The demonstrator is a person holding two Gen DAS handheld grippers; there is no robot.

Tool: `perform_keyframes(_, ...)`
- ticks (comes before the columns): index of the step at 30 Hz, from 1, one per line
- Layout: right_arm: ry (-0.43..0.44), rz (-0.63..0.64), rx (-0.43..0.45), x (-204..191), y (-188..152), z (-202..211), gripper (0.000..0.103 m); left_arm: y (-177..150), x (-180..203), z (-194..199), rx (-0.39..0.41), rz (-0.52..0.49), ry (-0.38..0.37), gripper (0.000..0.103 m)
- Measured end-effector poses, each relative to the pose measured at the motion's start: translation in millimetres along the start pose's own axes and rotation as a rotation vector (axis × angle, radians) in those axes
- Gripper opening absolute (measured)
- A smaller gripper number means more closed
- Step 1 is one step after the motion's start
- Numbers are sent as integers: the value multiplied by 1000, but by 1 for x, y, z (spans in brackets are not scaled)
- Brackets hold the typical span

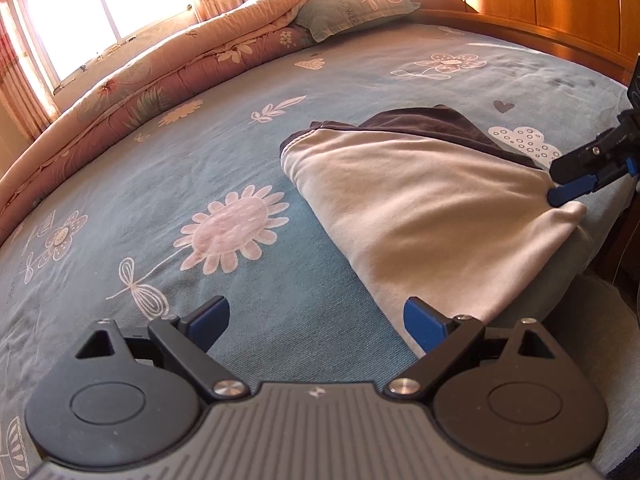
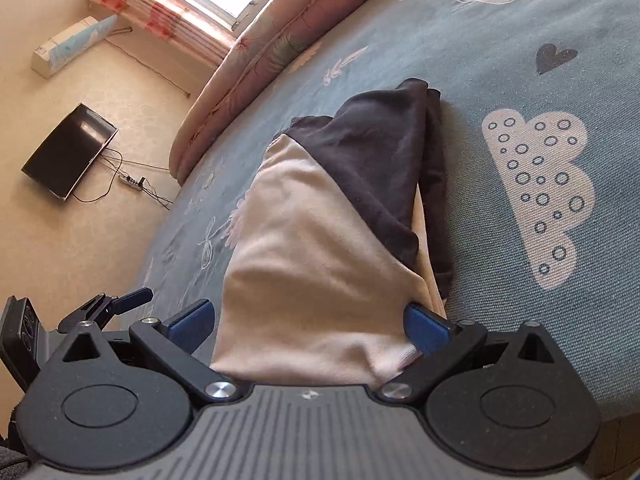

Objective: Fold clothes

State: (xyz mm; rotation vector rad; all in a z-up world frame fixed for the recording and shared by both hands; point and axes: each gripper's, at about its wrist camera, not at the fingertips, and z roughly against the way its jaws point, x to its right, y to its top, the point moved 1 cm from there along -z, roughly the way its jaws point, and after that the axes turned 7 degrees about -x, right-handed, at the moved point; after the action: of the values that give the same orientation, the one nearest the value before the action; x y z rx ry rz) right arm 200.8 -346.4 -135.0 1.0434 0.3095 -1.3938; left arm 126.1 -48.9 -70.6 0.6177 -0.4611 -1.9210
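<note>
So the garment (image 1: 424, 216) is a cream thing with a dark brown part (image 2: 376, 160) at the far end, and it's lying on the bed (image 1: 240, 152) near the front edge, toward the right-hand corner, with its near end hanging a bit over that edge. It already looks doubled over lengthwise into a long narrow strip, so I'd guess the side folds are done. What's left, I think, is bringing one end over the other to get a compact bundle, then flattening it.

My left gripper (image 1: 316, 320) is hovering over bare sheet just beside the cloth's left edge, fingers spread wide, holding nothing. My right gripper (image 2: 308, 320) is at the near end of the strip, also spread apart, with the cloth sitting between the two fingers. The right-side fingertip (image 2: 424, 320) touches the fabric, but nothing's pinched yet.

The rolled quilt (image 1: 152, 80) and pillow (image 1: 352, 8) sit along the far side, well apart from all this.
</note>
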Motion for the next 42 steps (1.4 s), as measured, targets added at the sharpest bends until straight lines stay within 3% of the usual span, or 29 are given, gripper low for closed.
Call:
perform_keyframes(2,-16,8,18,-2,-4,-1,103,10,-8,-2,2,50,-80,94)
perform_keyframes(7,-31,-36,83,-4,-12,2,103,51,-23,-12,36,206,-376,94)
perform_keyframes(11,-55,-42,116,-12,-20,6,103,82,-4,-35,55,179,-457,94)
perform_keyframes(18,-92,-24,143,-21,-37,19,103,115,25,-90,-58,269,-684,94)
perform_keyframes(24,-130,45,250,-21,-19,36,103,143,30,-95,-27,296,-668,94)
perform_keyframes(26,-109,42,277,-9,0,39,94,141,23,-95,-21,329,-649,94)
perform_keyframes(28,-66,23,270,7,20,36,73,133,16,-93,-17,360,-631,94)
perform_keyframes(30,-49,-2,238,24,42,25,59,124,9,-90,-14,387,-616,94)
perform_keyframes(32,-74,-6,199,36,58,11,49,116,4,-88,-16,406,-609,94)
perform_keyframes(34,-100,4,157,43,68,-1,28,108,0,-86,-19,422,-603,94)
perform_keyframes(38,-96,10,122,46,76,-17,22,100,-6,-88,-33,426,-579,94)
perform_keyframes(42,-139,14,129,45,79,-19,8,98,-9,-90,-33,429,-576,94)
